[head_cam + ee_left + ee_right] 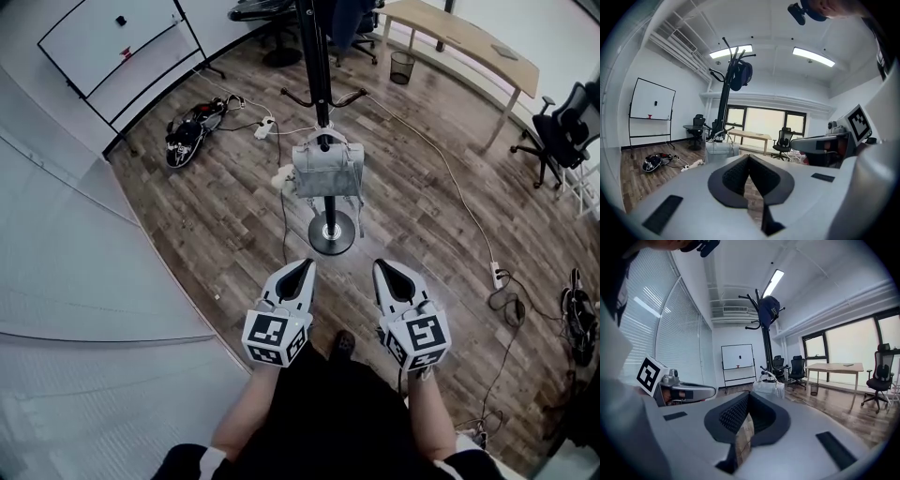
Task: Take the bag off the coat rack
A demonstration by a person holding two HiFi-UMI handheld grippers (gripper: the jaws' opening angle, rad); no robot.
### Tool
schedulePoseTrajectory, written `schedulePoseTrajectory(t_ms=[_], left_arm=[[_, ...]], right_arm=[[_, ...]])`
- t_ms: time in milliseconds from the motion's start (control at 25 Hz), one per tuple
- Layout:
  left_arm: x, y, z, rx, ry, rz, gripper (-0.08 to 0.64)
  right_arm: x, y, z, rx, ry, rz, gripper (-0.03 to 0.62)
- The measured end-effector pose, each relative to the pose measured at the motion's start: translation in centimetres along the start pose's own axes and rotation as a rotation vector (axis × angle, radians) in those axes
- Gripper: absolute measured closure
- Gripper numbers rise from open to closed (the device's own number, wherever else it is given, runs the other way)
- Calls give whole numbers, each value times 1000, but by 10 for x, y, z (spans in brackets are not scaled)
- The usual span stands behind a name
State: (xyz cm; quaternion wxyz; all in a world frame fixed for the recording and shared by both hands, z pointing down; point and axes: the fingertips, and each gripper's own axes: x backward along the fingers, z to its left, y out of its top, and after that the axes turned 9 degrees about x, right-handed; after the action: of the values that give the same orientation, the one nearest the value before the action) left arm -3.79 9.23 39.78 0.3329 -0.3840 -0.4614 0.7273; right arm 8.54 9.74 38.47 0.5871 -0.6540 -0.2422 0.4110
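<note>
Bag (328, 170) hangs on coat rack (313, 56), upper center; left gripper (303, 268) and right gripper (384, 268) below, fingers clenched, empty.

text: none legible | dark cap (768, 310) print: too small to read

**Straight shot to the rack, left side's tight**

Bare floor (225, 220) runs from the left gripper (305, 266) and right gripper (383, 268) up to the rack (316, 56) base, nothing in the way there. Bag (328, 171) hangs on the pole's near side, hooks (349, 96) poking out left and right just above it. Wall (75, 309) crowds the left. Cords (283, 220) lie on the floor left of the base, another far right.
</note>
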Motion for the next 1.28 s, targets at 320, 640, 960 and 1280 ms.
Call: schedulePoseTrajectory(t_ms=[320, 640, 960, 1280], left_arm=[[-1, -9, 7, -20, 35, 18, 544], [-31, -14, 38, 4, 55, 50, 543], [-80, -6, 80, -8, 36, 74, 543], [-119, -13, 128, 5, 20, 130, 540]], right_arm=[[-1, -16, -13, -11, -40, 37, 561], [-41, -28, -23, -25, -12, 109, 561], [-99, -30, -42, 4, 3, 191, 560], [-146, -38, -62, -8, -12, 257, 551]])
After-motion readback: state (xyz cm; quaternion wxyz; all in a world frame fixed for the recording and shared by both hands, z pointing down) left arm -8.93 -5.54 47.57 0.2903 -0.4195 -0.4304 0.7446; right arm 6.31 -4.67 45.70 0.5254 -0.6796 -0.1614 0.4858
